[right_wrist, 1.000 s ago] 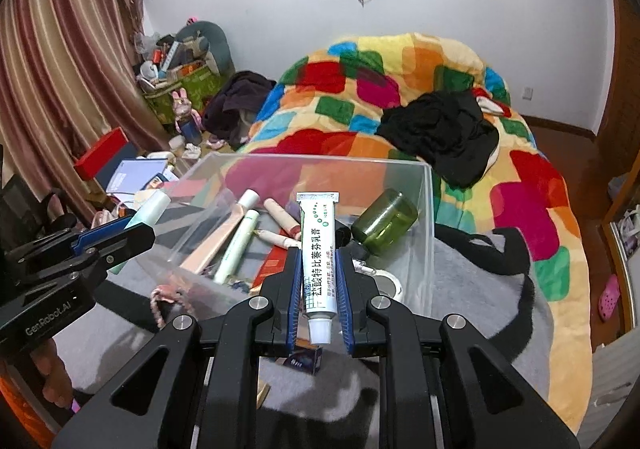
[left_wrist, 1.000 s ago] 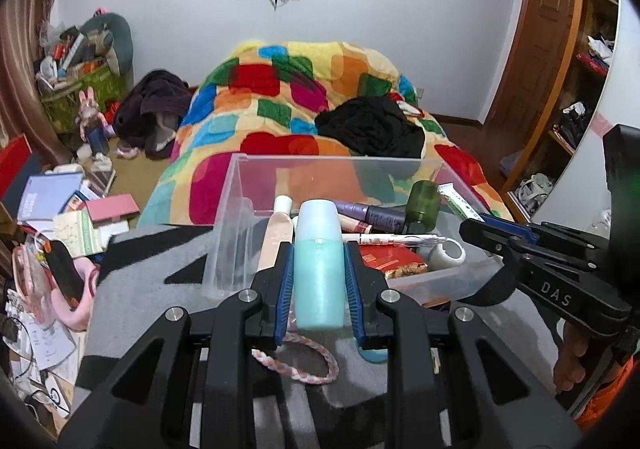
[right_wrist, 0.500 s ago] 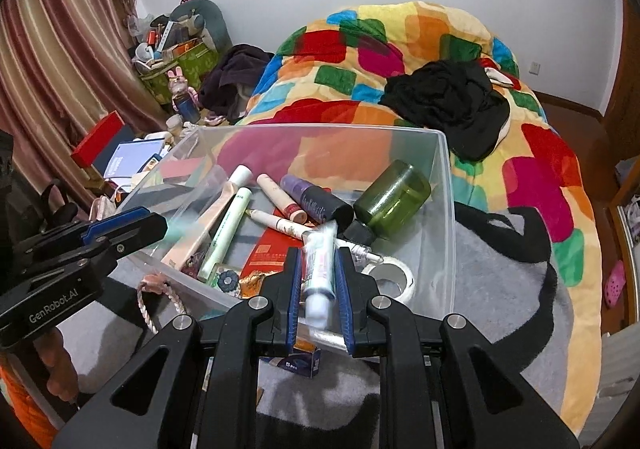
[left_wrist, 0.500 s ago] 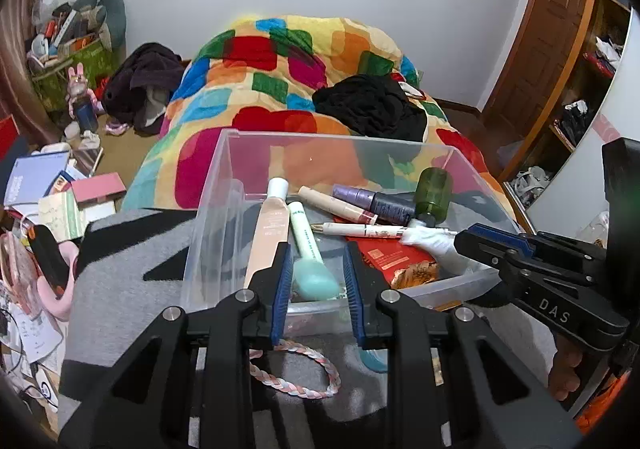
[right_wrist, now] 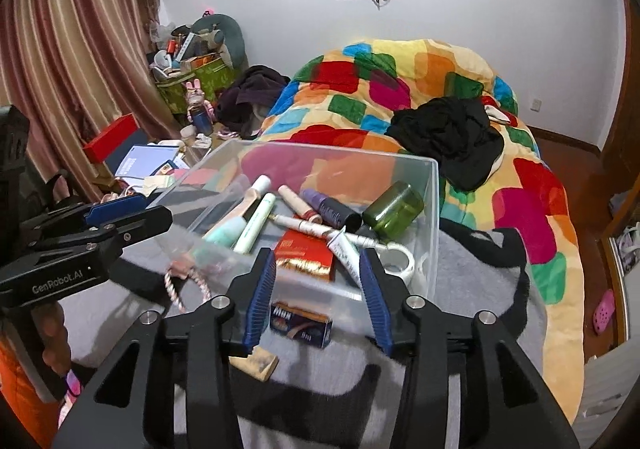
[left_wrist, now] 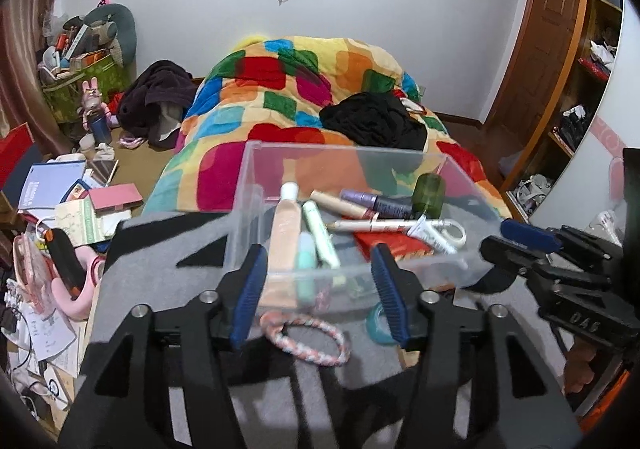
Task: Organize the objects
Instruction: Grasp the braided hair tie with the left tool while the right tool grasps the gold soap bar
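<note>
Left wrist view: I see the clear plastic bin (left_wrist: 256, 185) straight ahead of my left gripper (left_wrist: 318, 291), sitting on the grey and black blanket (left_wrist: 160, 269) at the foot of the bed. My fingertips sit at the bin's near wall. The mint bottle (left_wrist: 306, 259) now lies inside the bin, between a peach tube (left_wrist: 285, 245) and a pale green tube (left_wrist: 320, 235), just beyond my tips. My left jaws have just been opening and stand apart at a middling width with nothing pressed between the pads. A braided bracelet (left_wrist: 306, 337) and a teal tape ring (left_wrist: 376, 323) lie on the blanket outside the bin, below the tips.

In the right wrist view, the same bin (right_wrist: 434, 201) lies in front of my right gripper (right_wrist: 320, 289). The white toothpaste tube (right_wrist: 344, 249) rests inside, slanted over a red packet (right_wrist: 306, 255) and next to a white tape roll (right_wrist: 400, 261), just ahead of the tips. These jaws have also just been opening; they are moderately apart and grip nothing. A small blue and orange box (right_wrist: 302, 323) sits on the blanket between the fingers, outside the bin.
</note>
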`<action>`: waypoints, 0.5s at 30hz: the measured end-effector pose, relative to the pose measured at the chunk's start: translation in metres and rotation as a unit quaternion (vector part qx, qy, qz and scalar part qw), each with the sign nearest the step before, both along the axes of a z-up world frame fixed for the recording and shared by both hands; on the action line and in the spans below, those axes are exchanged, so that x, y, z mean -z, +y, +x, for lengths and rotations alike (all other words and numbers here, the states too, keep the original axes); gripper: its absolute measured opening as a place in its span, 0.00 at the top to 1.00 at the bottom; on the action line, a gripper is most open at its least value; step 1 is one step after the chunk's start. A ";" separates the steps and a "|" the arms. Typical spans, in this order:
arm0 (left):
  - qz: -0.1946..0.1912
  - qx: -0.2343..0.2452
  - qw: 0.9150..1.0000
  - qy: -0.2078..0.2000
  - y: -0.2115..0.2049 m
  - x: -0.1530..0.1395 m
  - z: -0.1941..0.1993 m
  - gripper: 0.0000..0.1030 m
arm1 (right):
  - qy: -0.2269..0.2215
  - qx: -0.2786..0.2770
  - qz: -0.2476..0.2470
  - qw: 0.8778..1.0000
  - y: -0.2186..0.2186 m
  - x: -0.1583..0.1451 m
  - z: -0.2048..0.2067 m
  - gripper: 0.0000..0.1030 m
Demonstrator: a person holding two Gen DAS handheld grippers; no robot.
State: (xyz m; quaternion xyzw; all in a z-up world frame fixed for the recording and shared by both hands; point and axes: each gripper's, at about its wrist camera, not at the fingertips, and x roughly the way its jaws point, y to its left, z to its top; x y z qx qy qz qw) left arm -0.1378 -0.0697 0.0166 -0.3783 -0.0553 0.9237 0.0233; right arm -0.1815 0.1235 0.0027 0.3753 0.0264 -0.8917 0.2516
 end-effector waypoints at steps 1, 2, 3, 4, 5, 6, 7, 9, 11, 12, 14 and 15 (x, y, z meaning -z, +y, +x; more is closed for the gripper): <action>-0.002 -0.001 1.000 -0.003 -0.001 0.003 0.002 0.42 | -0.001 -0.001 0.000 1.000 0.001 0.001 0.003 0.59; -0.004 -0.002 1.000 -0.008 -0.002 0.007 0.005 0.41 | -0.003 -0.003 -0.001 1.000 0.003 0.002 0.006 0.58; -0.007 -0.003 1.000 -0.015 -0.004 0.012 0.008 0.39 | -0.006 -0.004 -0.002 1.000 0.004 0.004 0.009 0.58; -0.009 -0.003 1.000 -0.024 -0.006 0.018 0.010 0.38 | -0.008 -0.004 -0.003 1.000 0.006 0.006 0.011 0.58; -0.010 -0.004 0.999 -0.032 -0.007 0.024 0.011 0.38 | -0.011 -0.005 -0.005 1.000 0.007 0.008 0.014 0.57; -0.010 -0.005 0.999 -0.041 -0.009 0.030 0.013 0.36 | -0.015 -0.006 -0.006 1.000 0.008 0.010 0.016 0.57; -0.009 -0.006 0.999 -0.047 -0.008 0.035 0.014 0.35 | -0.021 -0.008 -0.007 1.000 0.009 0.013 0.018 0.57; -0.003 -0.008 0.997 -0.071 -0.012 0.049 0.014 0.34 | -0.029 -0.013 -0.006 0.999 0.009 0.018 0.022 0.55; 0.000 -0.011 0.996 -0.091 -0.015 0.060 0.011 0.34 | -0.038 -0.019 0.000 0.999 0.007 0.025 0.026 0.54; 0.002 -0.012 0.995 -0.098 -0.014 0.064 0.010 0.34 | -0.041 -0.022 0.002 0.999 0.006 0.029 0.028 0.54; 0.005 -0.016 0.994 -0.111 -0.015 0.071 0.007 0.34 | -0.053 -0.031 0.005 0.998 0.002 0.036 0.030 0.51; 0.007 -0.017 0.993 -0.116 -0.015 0.072 0.005 0.34 | -0.058 -0.036 0.007 0.998 -0.001 0.039 0.031 0.51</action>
